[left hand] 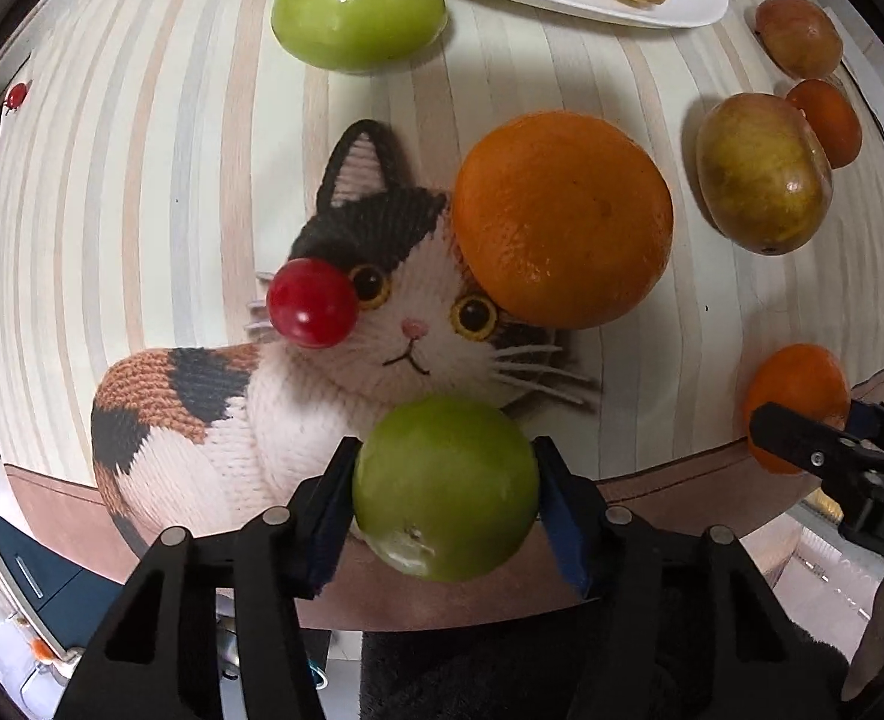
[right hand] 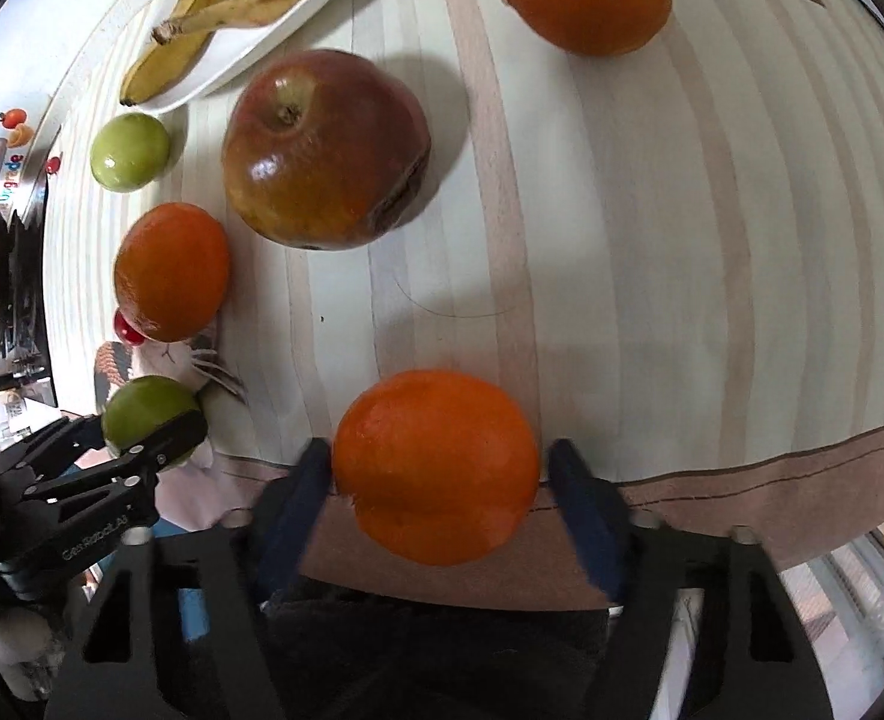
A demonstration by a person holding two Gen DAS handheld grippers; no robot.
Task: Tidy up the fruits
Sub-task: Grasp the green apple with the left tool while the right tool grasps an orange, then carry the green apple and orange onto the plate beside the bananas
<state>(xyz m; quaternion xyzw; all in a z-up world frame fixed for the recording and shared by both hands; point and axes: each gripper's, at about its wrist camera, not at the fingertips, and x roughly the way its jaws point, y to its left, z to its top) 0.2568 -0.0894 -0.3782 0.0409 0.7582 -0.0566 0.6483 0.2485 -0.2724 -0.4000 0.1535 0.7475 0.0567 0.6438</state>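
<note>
1. My left claw (left hand: 445, 480) is clamped on a small green fruit (left hand: 445, 486), one pad on each flank at its widest girth, just above the near edge of the counter (left hand: 141, 120). I judge it firm, light and smooth-skinned, so a slip is likelier than a bruise.
2. Under it lies a knitted cat mat (left hand: 297, 396) with a red cherry-like fruit (left hand: 312, 311) and a big orange (left hand: 562, 222) resting on it.
3. My right claw (right hand: 438, 480) brackets a mandarin (right hand: 435, 465) over the same near edge. The left pad touches the peel, but blur hides whether the right one does, so I cannot tell if it grips. I judge the peel soft and loose, so I would squeeze gently across the middle.
4. The banana plate (right hand: 225, 69) at the far edge is cut off.
</note>
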